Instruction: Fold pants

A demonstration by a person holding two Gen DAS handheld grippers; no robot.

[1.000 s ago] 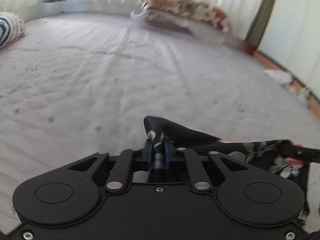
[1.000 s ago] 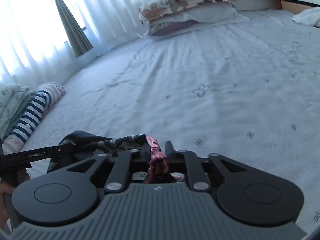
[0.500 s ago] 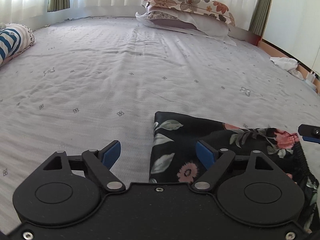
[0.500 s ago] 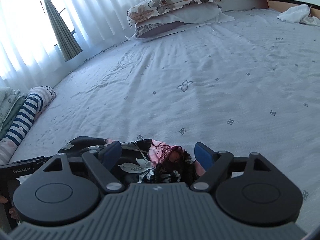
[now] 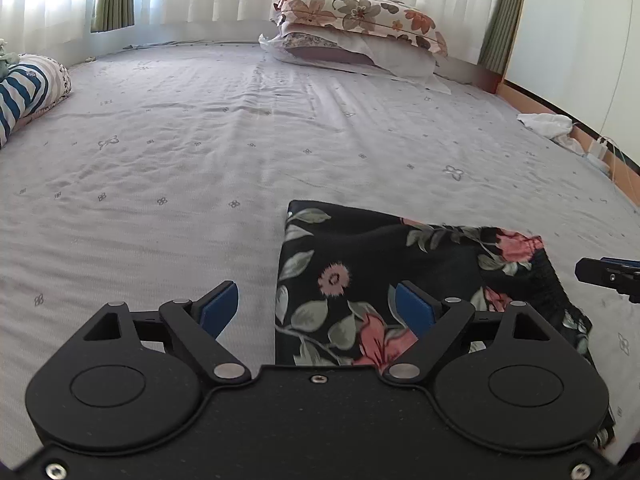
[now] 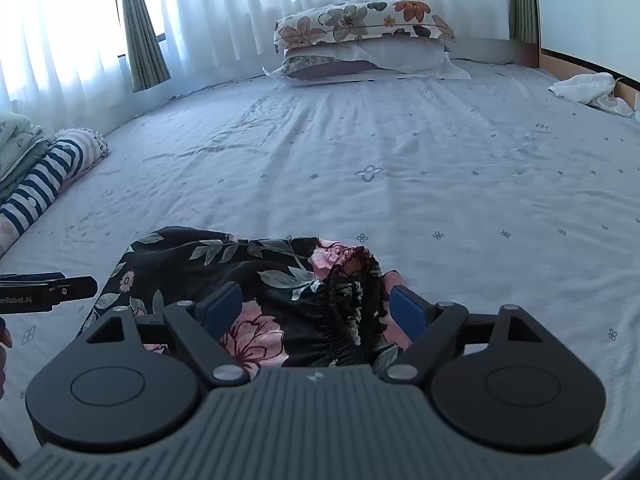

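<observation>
In the left wrist view, the left gripper [image 5: 316,306] is being held low over the bed [image 5: 200,168], its jaws spread wide with nothing between the blue pads. The folded floral pants [image 5: 380,276] are lying flat at 1 o'clock, their left edge falling between the pads. Two stacked pillows [image 5: 360,32] are seen at 12 o'clock, one striped bundle [image 5: 24,92] at 10 o'clock, one white cloth [image 5: 548,126] at 2 o'clock. A second ago the fabric was being pinched; it has since been released.

In the right wrist view, the right gripper [image 6: 316,310] is likewise being held with jaws spread, and the bunched waistband [image 6: 352,296] is rising between the pads, ungripped. The left gripper's tip is showing at 9 o'clock.
</observation>
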